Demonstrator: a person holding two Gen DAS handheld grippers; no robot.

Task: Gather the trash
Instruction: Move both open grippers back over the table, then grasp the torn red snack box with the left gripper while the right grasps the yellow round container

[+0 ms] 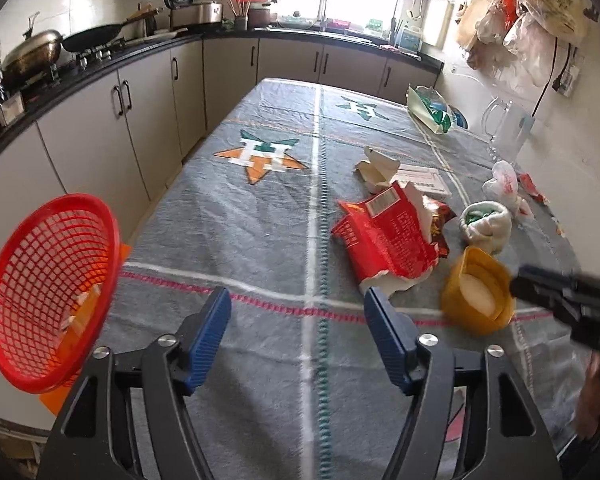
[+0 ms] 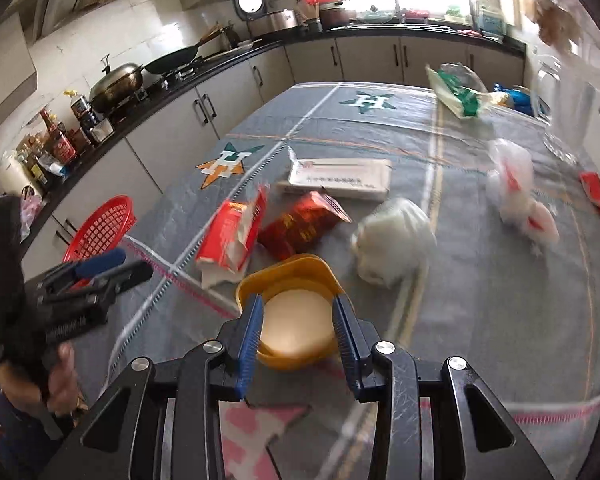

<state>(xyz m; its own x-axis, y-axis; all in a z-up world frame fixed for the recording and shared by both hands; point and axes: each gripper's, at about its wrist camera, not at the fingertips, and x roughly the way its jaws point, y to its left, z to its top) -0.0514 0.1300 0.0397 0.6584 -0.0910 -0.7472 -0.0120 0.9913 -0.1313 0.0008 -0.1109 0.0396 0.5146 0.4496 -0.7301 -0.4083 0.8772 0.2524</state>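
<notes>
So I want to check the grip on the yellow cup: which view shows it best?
The right wrist view: the yellow cup sits centred between the right gripper's blue pads, rim and pale contents visible. In the left wrist view the cup lies off to the right, blurred.

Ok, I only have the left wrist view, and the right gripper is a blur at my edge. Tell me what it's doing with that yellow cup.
Observer: The right gripper straddles the yellow cup, with a blue pad against each side. It looks gripped.
Operator: Now tell me what's hidden behind the torn red packet.
Observer: A red foil snack bag, lying between the torn red packet and a crumpled white bag.
</notes>
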